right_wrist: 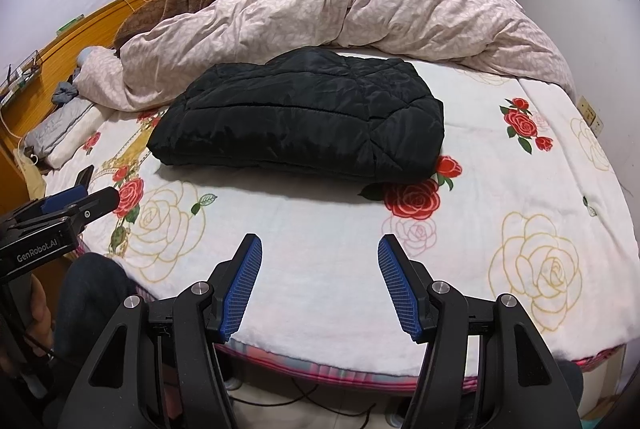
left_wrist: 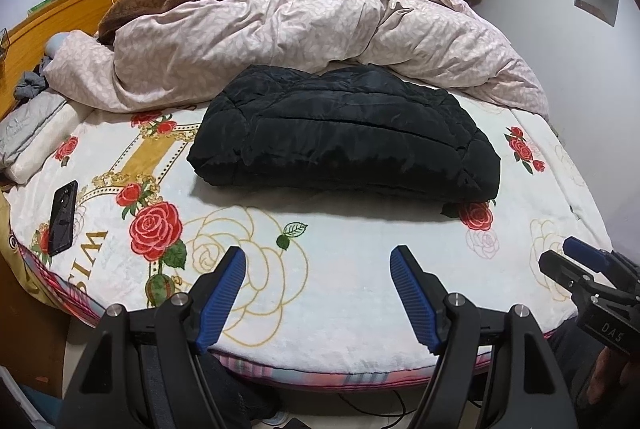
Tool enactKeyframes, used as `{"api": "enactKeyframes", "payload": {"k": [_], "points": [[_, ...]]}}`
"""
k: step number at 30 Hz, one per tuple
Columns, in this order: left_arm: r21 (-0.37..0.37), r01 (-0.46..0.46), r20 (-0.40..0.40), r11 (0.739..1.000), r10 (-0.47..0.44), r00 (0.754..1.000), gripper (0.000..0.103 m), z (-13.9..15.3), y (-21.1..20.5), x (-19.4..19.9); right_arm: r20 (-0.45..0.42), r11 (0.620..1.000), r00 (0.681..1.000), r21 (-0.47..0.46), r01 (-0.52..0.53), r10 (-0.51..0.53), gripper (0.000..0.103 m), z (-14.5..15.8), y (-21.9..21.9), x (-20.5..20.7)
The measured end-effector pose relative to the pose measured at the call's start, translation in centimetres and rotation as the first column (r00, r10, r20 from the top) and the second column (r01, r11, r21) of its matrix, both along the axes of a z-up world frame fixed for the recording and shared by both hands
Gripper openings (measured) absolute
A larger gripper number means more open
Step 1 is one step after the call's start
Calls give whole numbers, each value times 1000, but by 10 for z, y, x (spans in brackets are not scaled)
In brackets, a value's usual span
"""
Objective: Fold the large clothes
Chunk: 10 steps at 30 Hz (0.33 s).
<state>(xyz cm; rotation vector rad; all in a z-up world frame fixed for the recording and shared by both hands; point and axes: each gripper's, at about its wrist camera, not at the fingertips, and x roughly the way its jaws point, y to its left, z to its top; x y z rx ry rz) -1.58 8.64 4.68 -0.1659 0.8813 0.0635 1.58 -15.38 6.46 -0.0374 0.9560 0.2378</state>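
Both grippers held apart, empty, angled downward.

The left gripper points forward and down, jaws spread wide, nothing between the blue ribbed pads. The right gripper takes the same downward pitch, jaws likewise apart and empty. The two units sit side by side, not touching: each shows at the edge of the other's view. A hand grips the left unit's handle from below.
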Motion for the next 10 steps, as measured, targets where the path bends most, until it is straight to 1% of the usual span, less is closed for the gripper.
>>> {"api": "enactKeyframes", "payload": {"k": [6, 10], "points": [[5, -24, 18, 1000, 24, 1000, 76, 2, 2, -3, 1, 1000, 1000, 0, 1, -1, 61, 0, 2, -2], [5, -28, 16, 1000, 28, 999, 76, 2, 3, -3, 1, 1000, 1000, 0, 0, 0, 61, 0, 0, 0]]}}
